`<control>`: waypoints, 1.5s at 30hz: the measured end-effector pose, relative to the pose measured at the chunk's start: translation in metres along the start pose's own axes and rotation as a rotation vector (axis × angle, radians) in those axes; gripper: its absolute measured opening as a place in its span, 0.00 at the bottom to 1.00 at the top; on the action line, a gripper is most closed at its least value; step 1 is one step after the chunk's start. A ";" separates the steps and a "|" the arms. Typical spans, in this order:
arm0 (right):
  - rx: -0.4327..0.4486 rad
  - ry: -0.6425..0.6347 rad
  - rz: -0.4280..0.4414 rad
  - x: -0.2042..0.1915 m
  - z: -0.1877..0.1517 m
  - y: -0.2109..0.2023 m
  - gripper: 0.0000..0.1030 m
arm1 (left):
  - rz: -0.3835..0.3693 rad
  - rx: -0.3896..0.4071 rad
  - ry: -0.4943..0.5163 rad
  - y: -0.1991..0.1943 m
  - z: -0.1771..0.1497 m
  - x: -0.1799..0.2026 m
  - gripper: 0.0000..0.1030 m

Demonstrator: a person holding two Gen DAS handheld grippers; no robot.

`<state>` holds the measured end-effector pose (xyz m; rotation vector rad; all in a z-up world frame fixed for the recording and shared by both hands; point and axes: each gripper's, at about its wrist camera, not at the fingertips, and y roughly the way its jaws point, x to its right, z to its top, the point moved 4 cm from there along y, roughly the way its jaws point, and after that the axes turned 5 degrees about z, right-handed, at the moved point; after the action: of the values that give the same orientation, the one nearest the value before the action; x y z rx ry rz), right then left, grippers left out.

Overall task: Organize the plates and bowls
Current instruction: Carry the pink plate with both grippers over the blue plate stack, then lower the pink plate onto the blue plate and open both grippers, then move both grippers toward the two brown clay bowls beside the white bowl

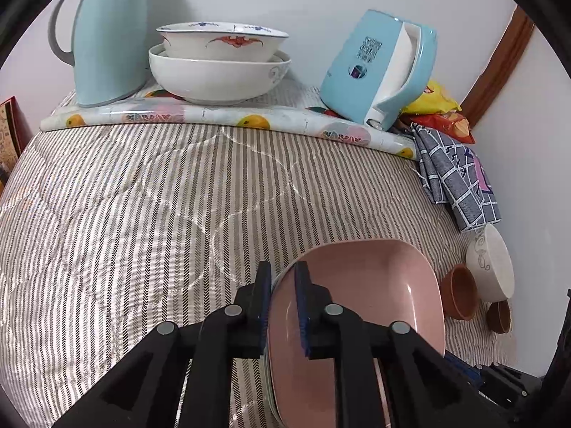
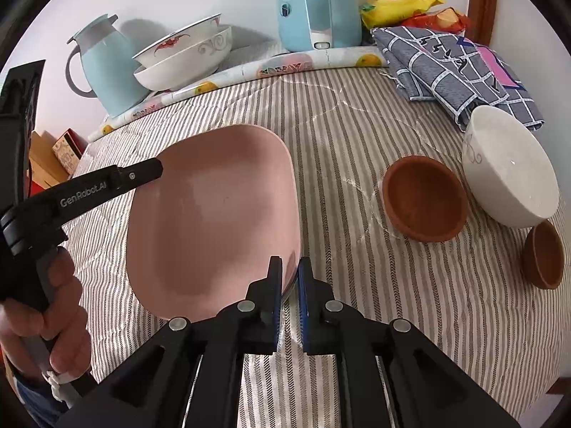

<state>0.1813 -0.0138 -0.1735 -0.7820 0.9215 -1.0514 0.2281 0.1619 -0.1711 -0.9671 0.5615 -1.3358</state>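
My left gripper [image 1: 283, 278] pinching pink plate [image 1: 360, 306] rim, right gripper [image 2: 289, 276] nearly closed round plate's opposite edge (contact unclear), terracotta bowl [image 2: 424, 203] to its right.

Black plastic tongs [image 2: 289, 278], blue pads [image 1: 301, 306], silver screws, white "GenRobot.AI" lettering, bare-skinned hand [image 2: 53, 324]

From my right wrist camera I can read "GenRobot.AI" in pale letters along the black arm of the left gripper [image 2: 107, 187]. The blue kettle [image 1: 374, 67] carries printed characters and a small dark logo, too small for me to read. The yellow snack packet [image 2: 399, 3] has a red label, also illegible.
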 end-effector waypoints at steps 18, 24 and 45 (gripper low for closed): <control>0.035 0.007 -0.002 0.004 -0.009 -0.019 0.20 | 0.015 0.042 0.036 -0.027 -0.003 0.009 0.48; 0.073 0.018 0.000 0.012 -0.015 -0.038 0.37 | 0.007 0.063 0.037 -0.047 -0.011 0.020 0.48; 0.214 0.053 -0.117 0.081 -0.046 -0.124 0.40 | -0.025 0.151 0.077 -0.104 -0.052 0.083 0.48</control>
<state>0.1115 -0.1338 -0.1033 -0.6383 0.7997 -1.2561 0.1449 0.0732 -0.0958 -0.8050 0.5007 -1.4213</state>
